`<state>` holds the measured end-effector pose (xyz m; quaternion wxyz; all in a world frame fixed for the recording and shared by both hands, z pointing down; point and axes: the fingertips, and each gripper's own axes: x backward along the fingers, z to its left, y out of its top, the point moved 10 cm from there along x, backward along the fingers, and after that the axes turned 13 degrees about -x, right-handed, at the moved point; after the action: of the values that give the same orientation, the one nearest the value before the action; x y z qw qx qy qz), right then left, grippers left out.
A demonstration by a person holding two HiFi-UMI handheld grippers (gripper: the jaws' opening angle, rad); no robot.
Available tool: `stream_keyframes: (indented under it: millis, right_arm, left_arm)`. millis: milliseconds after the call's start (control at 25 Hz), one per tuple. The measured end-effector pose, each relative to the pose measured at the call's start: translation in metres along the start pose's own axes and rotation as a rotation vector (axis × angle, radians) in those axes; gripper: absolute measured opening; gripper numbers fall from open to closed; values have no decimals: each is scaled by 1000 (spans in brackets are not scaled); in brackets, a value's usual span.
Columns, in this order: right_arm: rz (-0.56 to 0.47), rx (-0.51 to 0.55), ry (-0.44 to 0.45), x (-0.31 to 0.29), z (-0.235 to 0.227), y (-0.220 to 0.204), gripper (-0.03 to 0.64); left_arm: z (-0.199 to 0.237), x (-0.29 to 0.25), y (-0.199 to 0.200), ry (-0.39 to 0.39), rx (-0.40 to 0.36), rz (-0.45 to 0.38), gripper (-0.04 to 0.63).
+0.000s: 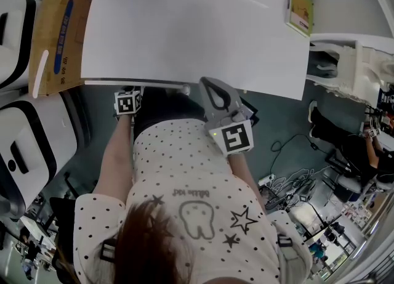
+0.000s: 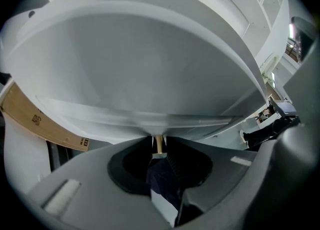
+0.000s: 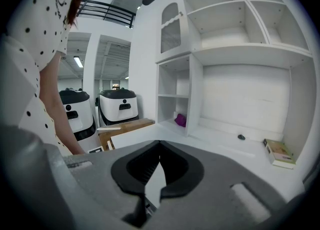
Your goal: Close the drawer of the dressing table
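Note:
The white dressing table (image 1: 197,36) fills the upper half of the head view. Its drawer front (image 1: 138,83) shows as a narrow white strip along the table's front edge at the left. In the left gripper view the drawer front (image 2: 150,69) looms just above the jaws. My left gripper (image 2: 159,145) is shut on the drawer's small brass knob (image 2: 159,143). Only its marker cube (image 1: 127,102) shows in the head view, below the table edge. My right gripper (image 1: 206,82) is shut and empty at the table's front edge, and points over the tabletop (image 3: 160,145).
A cardboard box (image 1: 58,36) stands left of the table, with white machines (image 1: 37,147) beside it. A small green box (image 1: 300,10) lies at the table's right end. Open white shelves (image 3: 240,19) rise behind the tabletop. Cables (image 1: 289,181) lie on the floor at the right.

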<state>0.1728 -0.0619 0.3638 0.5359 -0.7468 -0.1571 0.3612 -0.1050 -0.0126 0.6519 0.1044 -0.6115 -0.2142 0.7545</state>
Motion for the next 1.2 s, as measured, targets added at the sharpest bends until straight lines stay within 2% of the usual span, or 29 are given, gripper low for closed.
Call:
stream_keyframes:
  millis: [1200]
  right_arm:
    - [5, -2, -16, -5, -5, 2, 3]
  left_arm:
    - [3, -4, 8, -3, 1, -7, 84]
